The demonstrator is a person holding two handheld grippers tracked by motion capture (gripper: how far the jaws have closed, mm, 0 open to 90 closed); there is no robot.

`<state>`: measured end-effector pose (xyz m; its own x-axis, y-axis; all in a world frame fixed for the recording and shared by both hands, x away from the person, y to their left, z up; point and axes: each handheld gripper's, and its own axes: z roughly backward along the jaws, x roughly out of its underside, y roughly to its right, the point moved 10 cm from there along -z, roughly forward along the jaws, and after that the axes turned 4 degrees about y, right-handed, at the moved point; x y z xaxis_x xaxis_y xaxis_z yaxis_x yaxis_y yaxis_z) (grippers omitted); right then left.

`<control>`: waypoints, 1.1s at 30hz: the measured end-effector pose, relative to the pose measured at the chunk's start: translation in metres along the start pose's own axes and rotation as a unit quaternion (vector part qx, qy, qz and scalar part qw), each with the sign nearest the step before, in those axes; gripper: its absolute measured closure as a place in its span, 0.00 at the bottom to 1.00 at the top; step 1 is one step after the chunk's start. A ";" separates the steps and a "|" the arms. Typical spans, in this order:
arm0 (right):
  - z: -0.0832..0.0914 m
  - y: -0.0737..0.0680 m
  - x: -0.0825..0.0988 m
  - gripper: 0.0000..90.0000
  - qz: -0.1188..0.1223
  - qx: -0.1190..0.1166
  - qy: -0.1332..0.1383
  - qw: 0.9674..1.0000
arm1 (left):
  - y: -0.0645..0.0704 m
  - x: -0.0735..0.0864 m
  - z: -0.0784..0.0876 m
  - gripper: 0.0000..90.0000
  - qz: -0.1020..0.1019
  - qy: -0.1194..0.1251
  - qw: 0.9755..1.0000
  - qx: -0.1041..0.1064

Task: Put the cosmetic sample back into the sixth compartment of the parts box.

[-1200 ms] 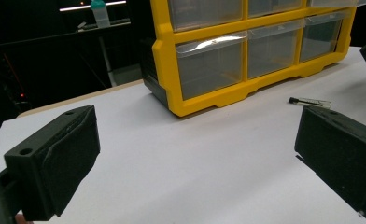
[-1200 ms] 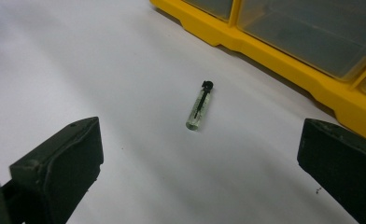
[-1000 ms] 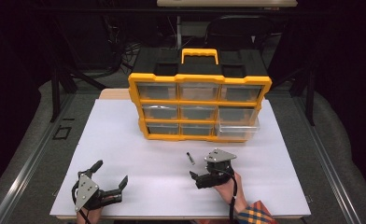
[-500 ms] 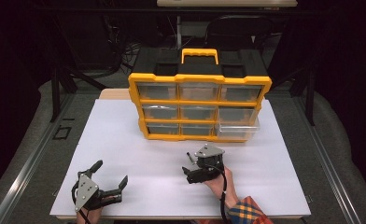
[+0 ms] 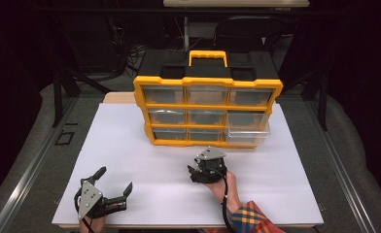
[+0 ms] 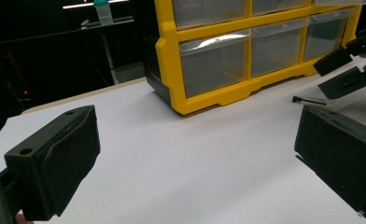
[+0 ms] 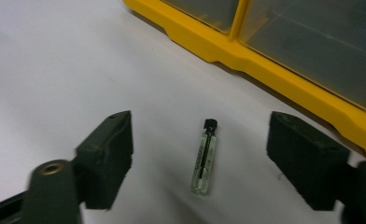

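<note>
A small clear vial with a black cap [image 7: 203, 158] lies flat on the white tabletop [image 5: 130, 145], just in front of the yellow drawer organizer [image 5: 208, 104]. My right gripper [image 7: 200, 135] hovers low over it. One jaw stands on each side of the vial with a gap to both pads, and the jaws have just been closing. In the high view my right gripper [image 5: 194, 171] covers the vial. The left gripper view shows the vial [image 6: 312, 100] below the right gripper [image 6: 333, 74]. My left gripper [image 5: 114, 179] rests wide open and empty near the front left edge.
The organizer [image 6: 228, 56] has three rows of clear drawers and a carry handle on top. Its bottom right drawer [image 5: 247, 136] is pulled out a little. The organizer's yellow base [image 7: 284, 60] runs close behind the vial. Dark floor and cables surround the table.
My right gripper has moved forward and left until it sits over the vial, and its jaws have narrowed around it. The left gripper has stayed in place.
</note>
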<state>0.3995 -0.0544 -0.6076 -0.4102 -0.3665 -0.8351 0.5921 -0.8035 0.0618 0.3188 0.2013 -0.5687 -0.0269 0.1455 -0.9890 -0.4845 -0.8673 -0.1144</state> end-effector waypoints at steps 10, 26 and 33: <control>-0.013 0.000 0.007 0.62 -0.009 0.012 -0.026 1.000 | -0.001 0.000 0.000 0.00 0.003 -0.002 1.000 -0.002; -0.019 0.006 0.016 0.83 -0.044 0.008 -0.046 0.998 | -0.002 0.000 0.000 0.00 0.004 -0.003 1.000 -0.001; -0.019 0.006 0.016 0.89 -0.050 0.000 -0.047 0.998 | -0.001 0.000 0.000 0.00 0.004 -0.002 1.000 0.000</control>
<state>0.4096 -0.0556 -0.6312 -0.5303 -0.3278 -0.7818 0.5451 -0.8381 -0.0183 0.3190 0.2024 -0.5683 -0.0353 0.1400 -0.9895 -0.4841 -0.8686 -0.1056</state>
